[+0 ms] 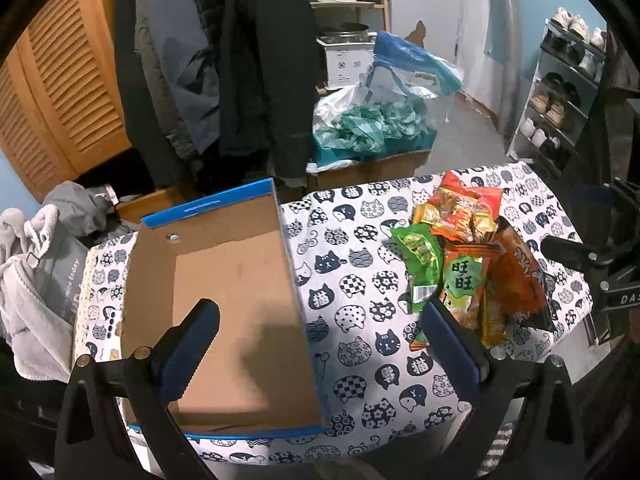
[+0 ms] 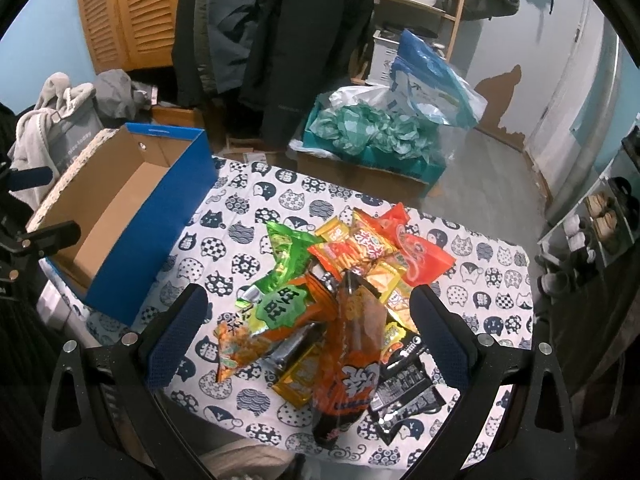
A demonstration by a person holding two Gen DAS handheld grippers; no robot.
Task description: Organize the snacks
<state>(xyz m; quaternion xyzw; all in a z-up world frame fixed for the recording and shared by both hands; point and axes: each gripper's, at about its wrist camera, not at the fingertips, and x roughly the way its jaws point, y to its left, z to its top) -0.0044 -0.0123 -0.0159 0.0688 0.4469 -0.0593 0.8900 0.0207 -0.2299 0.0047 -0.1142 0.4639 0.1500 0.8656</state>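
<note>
A: Where's the stuff?

B: Snack pile (image 2: 340, 312) heaped on the cat-print surface (image 2: 492, 304), right of the blue shoebox (image 2: 132, 216). Box is empty, open top up, long axis running away from us.

A: Grippers?

B: Left gripper (image 1: 320, 344) jaws wide apart, holding nothing, hovering over the box's near right corner. Right gripper (image 2: 308, 336) also spread, empty, jaws straddling the pile.

A: Handling?

B: Prob light, crinkly foil, slippery, contents likely crushable. The tall orange packet (image 2: 352, 356) lies on top, long axis pointing toward us. I'd pinch it across the middle or by a sealed end, gently. The green-label bag (image 2: 280, 308) sits just left, tilted.
</note>
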